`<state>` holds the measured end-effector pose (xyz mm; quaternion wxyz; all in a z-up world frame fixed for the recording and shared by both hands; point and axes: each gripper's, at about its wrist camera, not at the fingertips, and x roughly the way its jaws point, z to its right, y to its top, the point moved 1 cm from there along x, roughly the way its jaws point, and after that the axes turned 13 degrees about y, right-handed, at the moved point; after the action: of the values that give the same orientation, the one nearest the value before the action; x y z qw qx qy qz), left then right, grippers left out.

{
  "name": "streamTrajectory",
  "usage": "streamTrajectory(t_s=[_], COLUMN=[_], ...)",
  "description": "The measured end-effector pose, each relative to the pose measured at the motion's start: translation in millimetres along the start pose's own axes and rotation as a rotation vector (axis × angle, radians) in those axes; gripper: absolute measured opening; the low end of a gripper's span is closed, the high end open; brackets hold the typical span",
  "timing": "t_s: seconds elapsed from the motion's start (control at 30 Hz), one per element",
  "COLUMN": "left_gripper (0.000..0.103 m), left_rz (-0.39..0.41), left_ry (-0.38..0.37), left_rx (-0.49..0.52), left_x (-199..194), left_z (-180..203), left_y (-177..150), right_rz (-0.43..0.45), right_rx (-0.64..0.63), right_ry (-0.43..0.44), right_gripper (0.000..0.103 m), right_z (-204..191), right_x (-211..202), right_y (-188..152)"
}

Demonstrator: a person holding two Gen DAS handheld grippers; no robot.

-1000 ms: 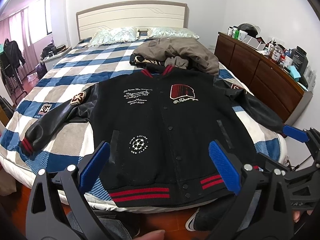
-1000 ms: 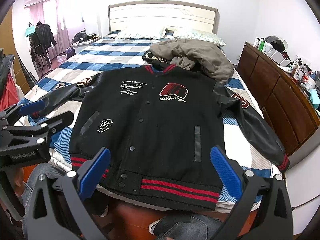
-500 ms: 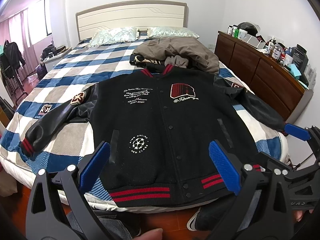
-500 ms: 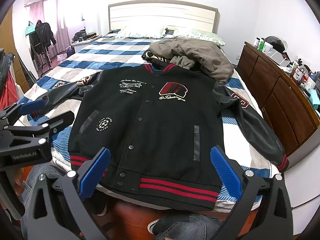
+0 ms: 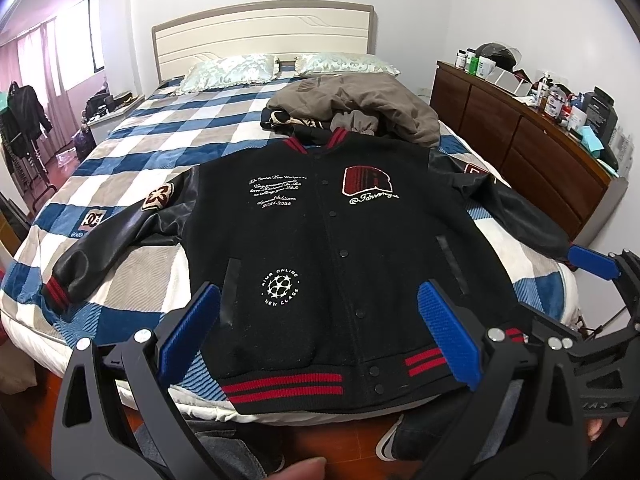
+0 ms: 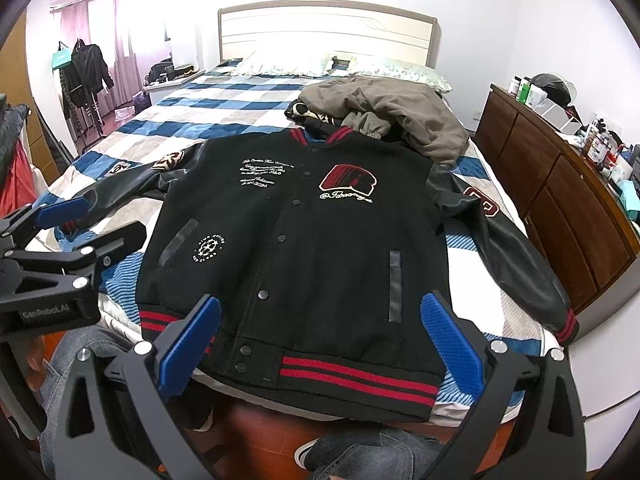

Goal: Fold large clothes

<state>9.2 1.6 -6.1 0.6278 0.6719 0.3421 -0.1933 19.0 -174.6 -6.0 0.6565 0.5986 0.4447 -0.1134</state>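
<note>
Checked bed [image 5: 120,168] carries the varsity jacket [image 5: 332,248], flat and buttoned, sleeves out (nothing folded yet, I judge). Left gripper [image 5: 320,336] and right gripper [image 6: 316,338] hover wide open, empty; next I'd grab a sleeve.

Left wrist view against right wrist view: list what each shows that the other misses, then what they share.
Only the left wrist view shows the jacket's left cuff in full, lying on the checked bedspread. Only the right wrist view shows the right cuff and the whole red sleeve patch. Both show the black jacket spread front up on the bed, the grey garment behind its collar, the dresser, and both tools open: left tool, right tool.
</note>
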Motion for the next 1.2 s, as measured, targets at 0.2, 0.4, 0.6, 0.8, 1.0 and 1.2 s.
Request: streamTrajectory(t_s=[0.2,0.4,0.6,0.8,1.0,1.2], left_gripper=[0.097,0.097,0.097,0.097,0.097,0.097], left_rz=[-0.002,-0.009,-0.006,0.010,0.029,0.022], left_ry=[0.000,0.002,-0.020,-0.089,-0.205,-0.319], left_rx=[0.014,0.023,0.046,0.123,0.220,0.308], left_x=[3,10,21,36,53,75], left_z=[5,19,48,105,181,253], left_y=[0,0,-4,-10,-15,-23], right_rz=[-0.003,0.004,0.056,0.121,0.151,0.263], right_rx=[0.017,0.018,0.120,0.238,0.337,0.594], right_ry=[0.014,0.033,0.078,0.086,0.012,0.049], right_gripper=[0.099,0.099,0.099,0.099,0.099,0.099], right_z=[10,23,73,155,246,356], right_x=[4,8,8,4,-1,-8], right_y=[-2,-7,-21,-42,-71,-118])
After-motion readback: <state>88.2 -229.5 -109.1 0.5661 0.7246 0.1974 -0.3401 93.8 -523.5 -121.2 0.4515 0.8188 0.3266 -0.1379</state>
